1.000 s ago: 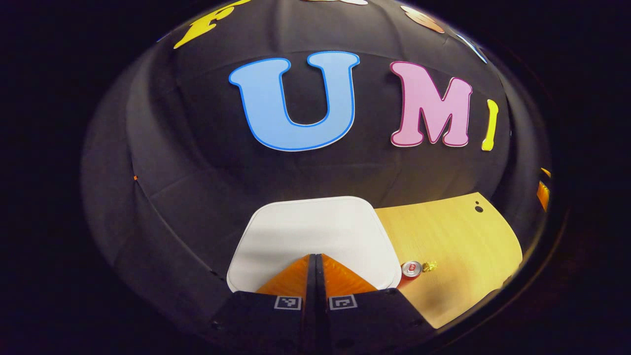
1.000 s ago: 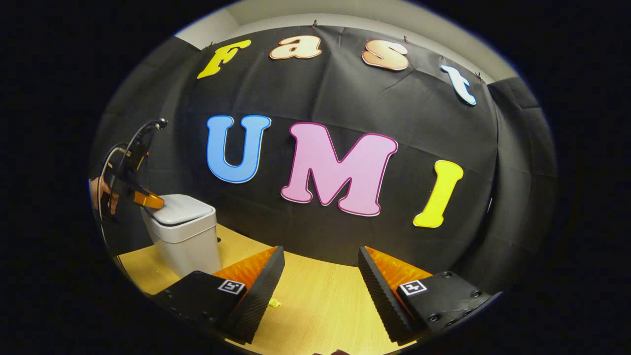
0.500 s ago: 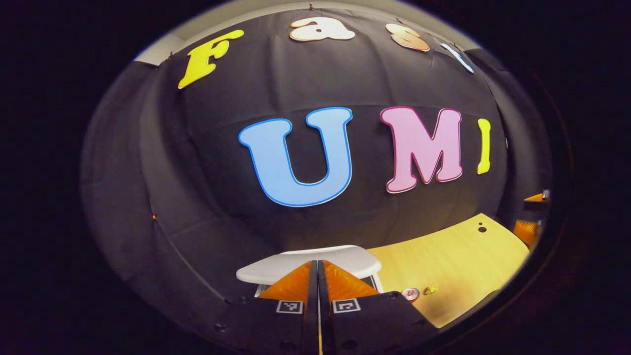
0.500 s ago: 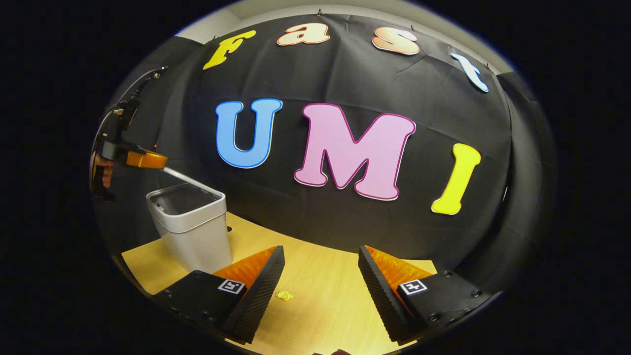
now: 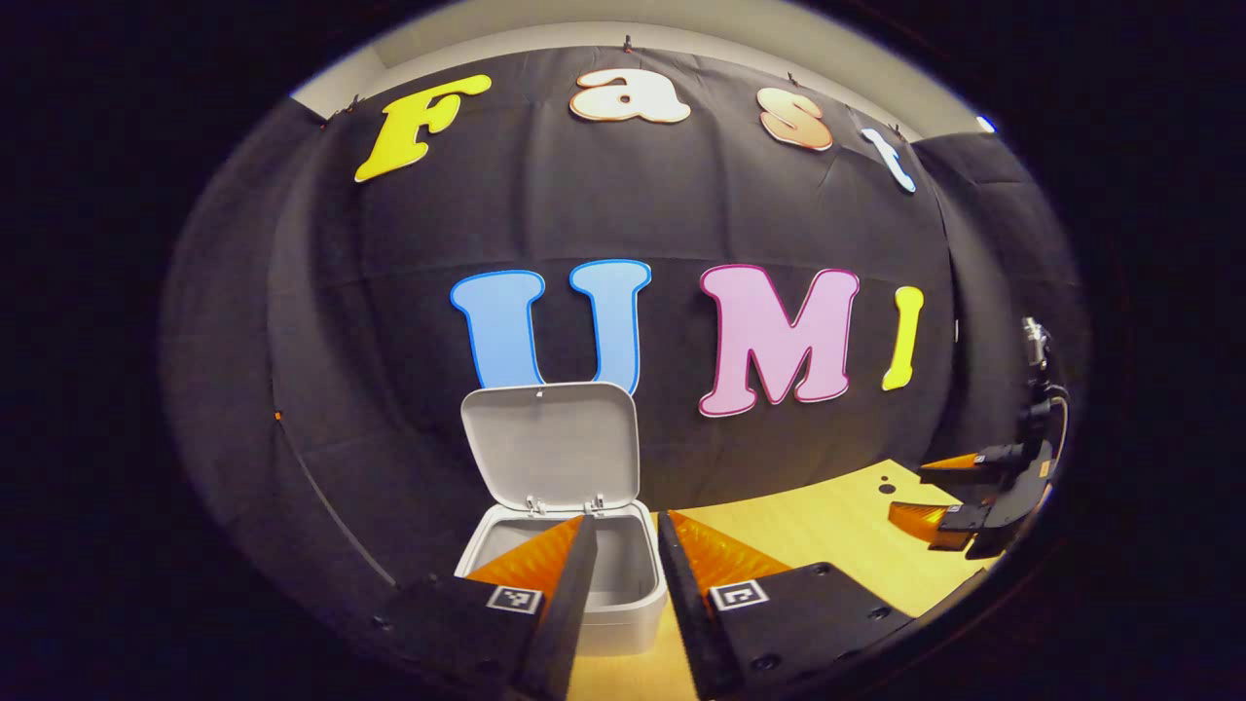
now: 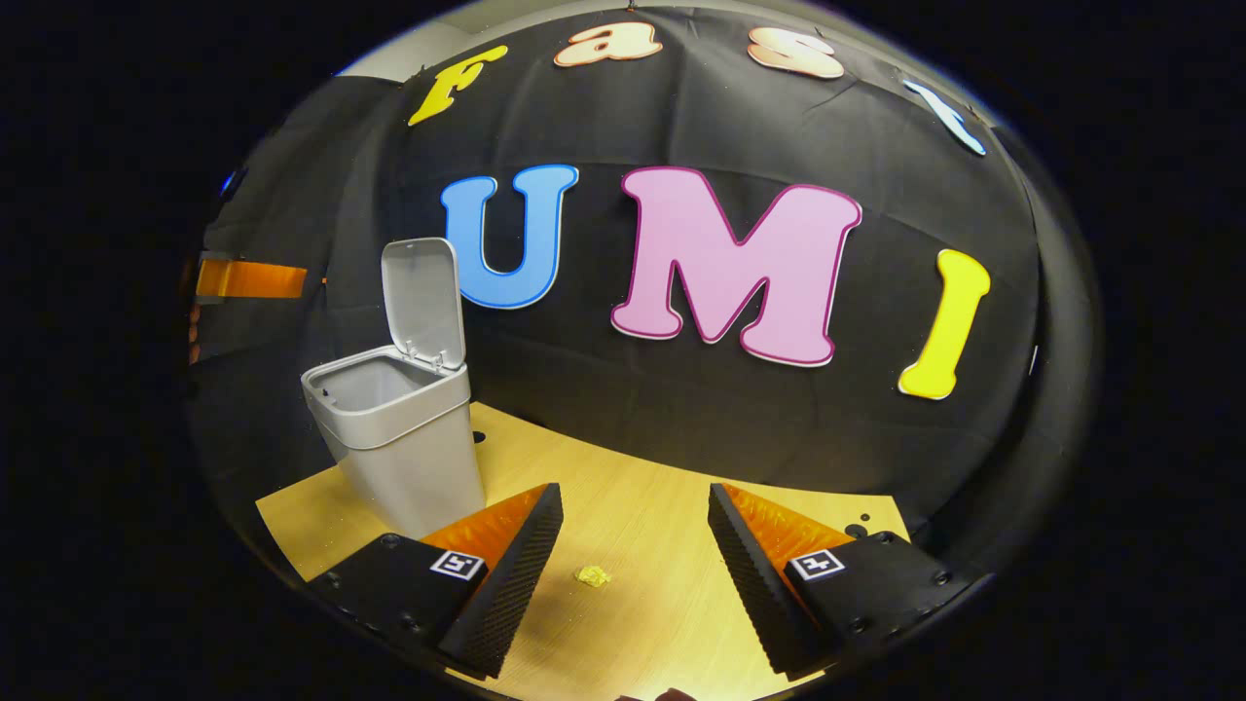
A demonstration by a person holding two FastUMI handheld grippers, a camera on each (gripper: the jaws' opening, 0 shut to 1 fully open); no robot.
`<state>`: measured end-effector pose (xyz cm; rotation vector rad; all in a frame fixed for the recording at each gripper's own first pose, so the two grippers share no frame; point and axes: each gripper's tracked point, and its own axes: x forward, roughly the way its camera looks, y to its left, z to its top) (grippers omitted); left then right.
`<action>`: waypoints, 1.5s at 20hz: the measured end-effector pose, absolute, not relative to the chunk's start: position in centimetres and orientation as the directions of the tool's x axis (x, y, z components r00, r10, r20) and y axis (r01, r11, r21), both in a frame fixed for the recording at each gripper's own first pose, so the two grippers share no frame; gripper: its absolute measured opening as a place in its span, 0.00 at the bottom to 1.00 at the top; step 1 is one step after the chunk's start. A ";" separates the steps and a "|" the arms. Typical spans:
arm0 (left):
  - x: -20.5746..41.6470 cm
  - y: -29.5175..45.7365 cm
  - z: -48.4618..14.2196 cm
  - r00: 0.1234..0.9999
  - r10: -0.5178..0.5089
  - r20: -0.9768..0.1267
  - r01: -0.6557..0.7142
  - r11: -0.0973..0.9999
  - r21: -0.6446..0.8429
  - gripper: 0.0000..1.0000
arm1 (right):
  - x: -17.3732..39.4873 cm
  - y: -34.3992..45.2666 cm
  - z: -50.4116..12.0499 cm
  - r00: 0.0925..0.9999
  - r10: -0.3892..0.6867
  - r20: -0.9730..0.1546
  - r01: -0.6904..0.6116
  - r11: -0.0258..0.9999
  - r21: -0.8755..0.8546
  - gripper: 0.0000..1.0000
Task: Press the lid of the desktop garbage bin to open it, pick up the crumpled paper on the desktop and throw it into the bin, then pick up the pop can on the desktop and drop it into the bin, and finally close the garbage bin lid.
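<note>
On the wooden desktop [image 6: 642, 545], the garbage bin [image 6: 414, 453] stands at far left, lid [image 6: 423, 297] raised upright. Right gripper [image 6: 633, 555]: jaws wide apart, empty, above the crumpled paper [image 6: 591, 576]. Left gripper [image 5: 623, 574]: slightly parted, empty, just before the bin.

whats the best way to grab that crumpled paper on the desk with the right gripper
Take the crumpled paper across its middle, coming straight down from above. It is a small, irregular wad lying low on the wooden desktop, so a side approach would likely just push it along. The right gripper is open with the wad between its fingers' line; lower until both fingers straddle it, then close.
</note>
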<state>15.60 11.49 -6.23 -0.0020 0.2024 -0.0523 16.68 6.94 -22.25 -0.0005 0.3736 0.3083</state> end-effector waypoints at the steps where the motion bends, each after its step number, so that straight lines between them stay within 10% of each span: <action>1: 15.1 11.5 -6.0 0.982 -0.042 -0.186 0.043 0.999 -0.001 0.66 | 17.1 7.4 -22.9 0.876 0.307 -0.371 -0.306 0.950 0.065 0.97; 5: 12.4 12.3 -5.7 0.986 0.043 -0.161 -0.043 0.999 0.002 0.88 | 18.4 9.3 -27.6 0.818 0.344 -0.460 -0.337 0.936 0.101 0.97; 27: 1.1 12.1 -10.8 0.924 0.226 -0.310 -0.241 0.970 -0.012 0.89 | 20.7 15.6 -53.6 0.424 0.326 -0.845 -0.311 0.929 0.202 0.97; 29: 0.9 12.2 -10.8 0.923 0.233 -0.307 -0.245 0.970 0.000 0.89 | 20.8 15.4 -53.3 0.433 0.326 -0.840 -0.314 0.928 0.199 0.39; 30: 0.8 12.3 -10.7 0.923 0.236 -0.304 -0.245 0.970 0.009 0.89 | 20.8 15.5 -52.6 0.441 0.339 -0.831 -0.323 0.924 0.206 0.45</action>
